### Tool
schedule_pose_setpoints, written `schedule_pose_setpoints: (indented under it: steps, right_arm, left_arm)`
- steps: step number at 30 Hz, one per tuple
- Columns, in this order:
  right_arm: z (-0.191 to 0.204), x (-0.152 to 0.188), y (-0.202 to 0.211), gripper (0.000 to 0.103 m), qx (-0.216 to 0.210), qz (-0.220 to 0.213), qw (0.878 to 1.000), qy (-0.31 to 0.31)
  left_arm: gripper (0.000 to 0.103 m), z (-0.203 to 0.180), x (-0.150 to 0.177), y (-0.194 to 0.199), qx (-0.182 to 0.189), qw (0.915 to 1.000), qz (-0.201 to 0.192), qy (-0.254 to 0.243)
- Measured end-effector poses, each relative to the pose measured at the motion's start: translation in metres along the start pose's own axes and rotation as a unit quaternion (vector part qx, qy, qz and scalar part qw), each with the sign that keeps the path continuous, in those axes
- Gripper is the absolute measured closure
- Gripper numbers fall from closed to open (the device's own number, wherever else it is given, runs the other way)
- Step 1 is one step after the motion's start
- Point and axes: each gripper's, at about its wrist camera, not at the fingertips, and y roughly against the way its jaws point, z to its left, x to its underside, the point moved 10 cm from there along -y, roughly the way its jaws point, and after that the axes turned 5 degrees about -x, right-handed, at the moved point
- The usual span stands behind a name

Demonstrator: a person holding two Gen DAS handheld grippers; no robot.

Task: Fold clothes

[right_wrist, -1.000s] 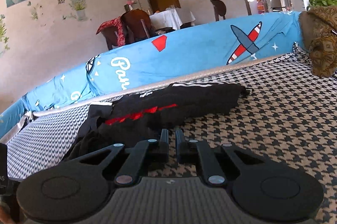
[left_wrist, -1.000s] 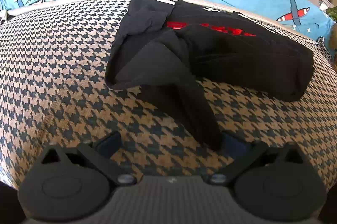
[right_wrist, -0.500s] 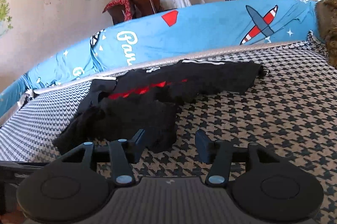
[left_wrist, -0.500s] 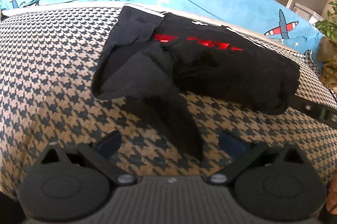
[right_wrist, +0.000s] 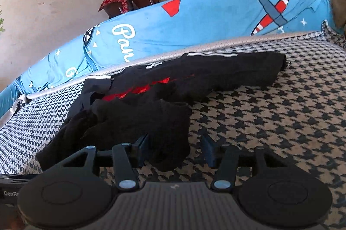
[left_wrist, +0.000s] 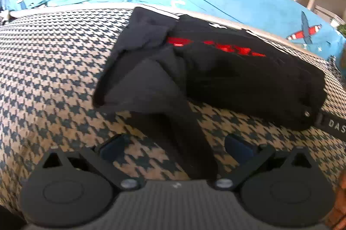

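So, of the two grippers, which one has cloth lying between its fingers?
Both do. The left gripper straddles a narrow strip of the black garment; the right gripper, its fingers closing, has the bunched edge.

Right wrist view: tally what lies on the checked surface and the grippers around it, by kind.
Black garment: 1
Hand-held gripper: 2, the right hand-held gripper, closing around a garment corner, and the left hand-held gripper
Blue printed cover: 1
Total: 4

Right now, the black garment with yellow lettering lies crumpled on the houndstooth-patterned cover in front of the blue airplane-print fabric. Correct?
Not quite: the lettering is red, not yellow, as both wrist views show. The black garment does lie crumpled on the houndstooth-patterned cover, in front of the blue airplane-print fabric.
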Motion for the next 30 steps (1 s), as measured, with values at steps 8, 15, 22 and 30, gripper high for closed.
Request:
schedule_pose_setpoints:
  steps: [8, 15, 22, 30]
  right_arm:
    - [0.010, -0.007, 0.009, 0.092, 0.001, -0.015, 1.000, 0.013]
    - [0.015, -0.018, 0.040, 0.094, 0.055, -0.066, 0.994, 0.065]
    - [0.020, -0.016, 0.085, 0.094, 0.102, -0.110, 0.983, 0.109]
    - [0.016, 0.007, 0.133, 0.094, 0.123, -0.119, 0.979, 0.113]
  left_arm:
    - [0.039, 0.028, -0.008, 0.004, -0.033, 0.9988, -0.012, 0.036]
    - [0.060, 0.044, -0.011, 0.015, -0.067, 0.9962, -0.023, 0.051]
    - [0.060, 0.054, -0.019, 0.045, -0.074, 0.9945, -0.056, 0.048]
    - [0.060, 0.053, -0.004, 0.082, -0.065, 0.9939, -0.087, 0.021]
